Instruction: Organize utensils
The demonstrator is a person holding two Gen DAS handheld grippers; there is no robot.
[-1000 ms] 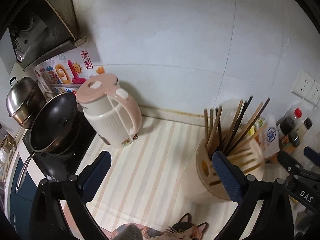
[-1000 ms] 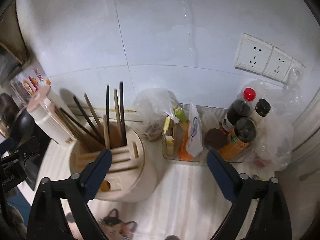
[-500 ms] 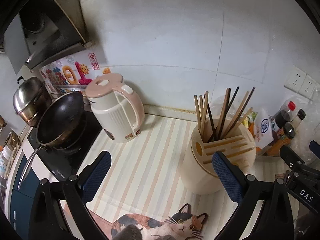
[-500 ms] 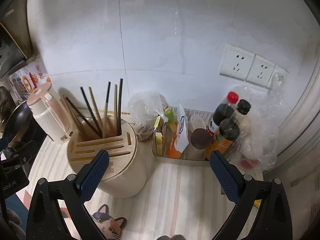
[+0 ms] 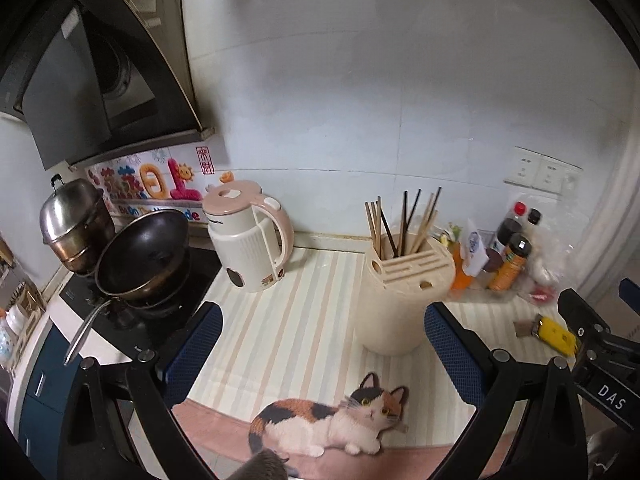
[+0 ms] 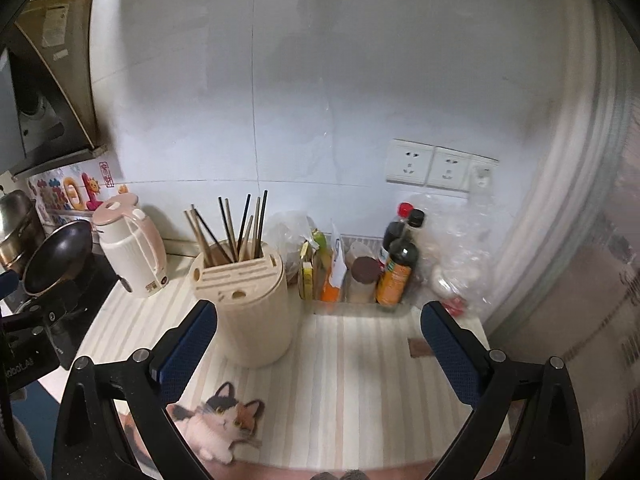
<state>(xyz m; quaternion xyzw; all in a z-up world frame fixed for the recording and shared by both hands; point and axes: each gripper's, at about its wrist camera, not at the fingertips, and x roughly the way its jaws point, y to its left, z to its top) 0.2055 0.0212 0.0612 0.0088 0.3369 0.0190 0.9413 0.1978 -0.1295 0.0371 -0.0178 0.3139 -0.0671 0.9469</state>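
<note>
A cream utensil holder [image 5: 404, 300] stands on the striped counter mat [image 5: 288, 328] with several wooden and dark chopsticks [image 5: 404, 224] upright in its back slot. It also shows in the right wrist view [image 6: 252, 304], with the chopsticks [image 6: 236, 228]. My left gripper [image 5: 322, 344] is open and empty, back from the holder and to its left. My right gripper [image 6: 318, 340] is open and empty, in front of the holder and to its right.
A pink and cream kettle [image 5: 248, 236] stands left of the holder. A black wok [image 5: 144, 252] and steel pot [image 5: 76, 224] sit on the stove. A tray of bottles and packets [image 6: 360, 272] is at the back right. A yellow object [image 5: 556, 332] lies at the right.
Both grippers have pulled back and up from the holder, so it looks smaller and more of the counter and cat picture shows. Both stay open and empty.
</note>
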